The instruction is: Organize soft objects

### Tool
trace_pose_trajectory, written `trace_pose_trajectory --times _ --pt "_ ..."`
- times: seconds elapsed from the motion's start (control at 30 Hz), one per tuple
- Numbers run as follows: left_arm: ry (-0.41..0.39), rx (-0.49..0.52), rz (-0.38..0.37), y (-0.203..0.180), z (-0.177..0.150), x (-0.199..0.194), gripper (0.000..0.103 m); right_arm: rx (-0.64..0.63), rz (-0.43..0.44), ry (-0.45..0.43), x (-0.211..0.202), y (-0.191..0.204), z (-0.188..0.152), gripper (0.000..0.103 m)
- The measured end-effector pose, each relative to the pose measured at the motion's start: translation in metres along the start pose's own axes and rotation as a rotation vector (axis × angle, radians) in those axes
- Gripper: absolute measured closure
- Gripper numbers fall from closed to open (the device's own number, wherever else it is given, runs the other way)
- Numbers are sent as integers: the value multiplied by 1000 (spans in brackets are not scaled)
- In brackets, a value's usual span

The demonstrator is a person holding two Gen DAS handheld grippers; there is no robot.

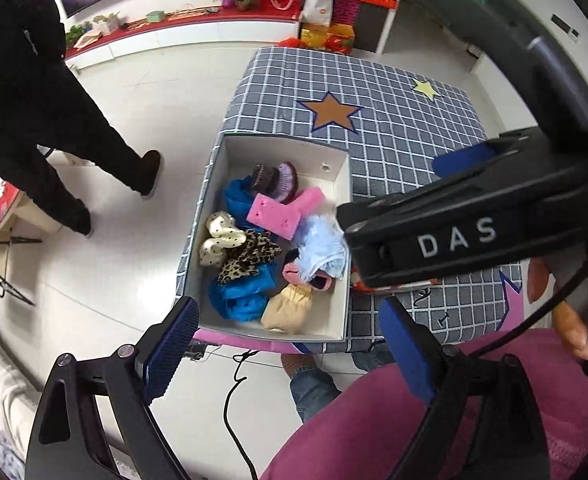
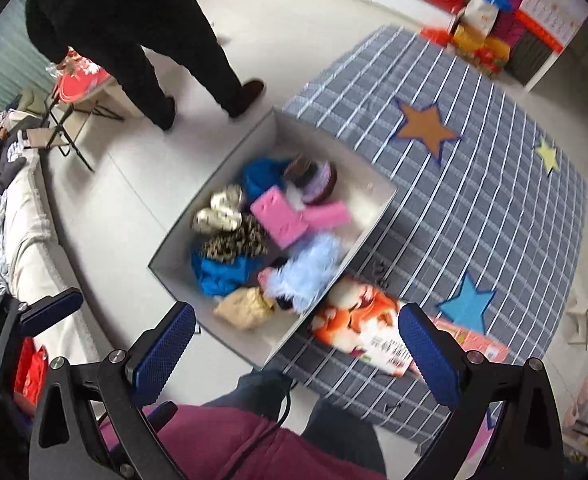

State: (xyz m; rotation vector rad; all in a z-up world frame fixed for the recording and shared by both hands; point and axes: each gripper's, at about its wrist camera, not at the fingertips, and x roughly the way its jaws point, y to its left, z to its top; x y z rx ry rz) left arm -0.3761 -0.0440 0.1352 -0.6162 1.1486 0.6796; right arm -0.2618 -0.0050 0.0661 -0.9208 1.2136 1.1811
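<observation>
A white box (image 1: 344,216) (image 2: 181,240) on the checked table holds several soft things: pink sponges (image 1: 271,216) (image 2: 279,220), a light blue fluffy piece (image 1: 322,250) (image 2: 308,268), blue cloth (image 1: 237,300) (image 2: 217,276), a leopard piece (image 1: 249,254), a dotted cream piece (image 1: 217,236) and a beige pouch (image 1: 287,308) (image 2: 243,306). My left gripper (image 1: 289,344) is open and empty above the box's near edge. My right gripper (image 2: 294,344) is open and empty above the box's near corner. In the left wrist view the right gripper's black body (image 1: 466,220) hangs over the box's right side.
An orange printed packet (image 2: 368,326) lies on the checked tablecloth (image 2: 474,184) right of the box. A person in black (image 2: 133,40) stands on the floor left of the table. A folding table (image 2: 77,88) and a sofa (image 2: 21,240) are at the left.
</observation>
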Motion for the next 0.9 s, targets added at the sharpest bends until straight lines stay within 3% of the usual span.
trace_pose_trajectory --times 0.2,0.57,0.77,0.9 --pt "-7 -116 -6 22 -5 0 10 -9 9 52 9 5 0 1" --pt "-10 -196 -13 36 -15 0 10 -104 -22 104 18 30 -1 1" --pt "-12 -207 -12 38 -14 1 10 -95 -6 102 17 30 -2 1" --pt "-61 -186 -53 38 -14 -7 10 -65 10 107 19 24 -3 1"
